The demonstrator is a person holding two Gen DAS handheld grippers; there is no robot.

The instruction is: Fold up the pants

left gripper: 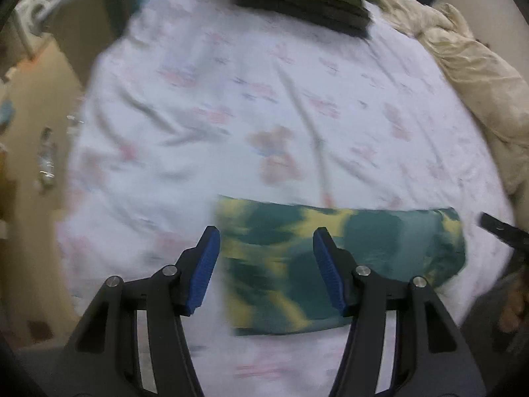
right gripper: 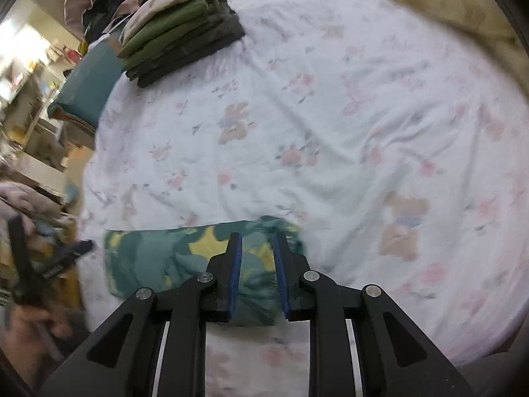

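Pants (right gripper: 158, 258) beside teal cushion (right gripper: 89, 79)

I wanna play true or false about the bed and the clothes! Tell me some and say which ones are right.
1. The green and yellow pants lie folded on the flowery bedsheet. True.
2. The left gripper is squeezed shut. False: its fingers stand wide apart.
3. A stack of folded clothes sits at the far side of the bed. True.
4. The right gripper is over the stack. False: it is over the pants.
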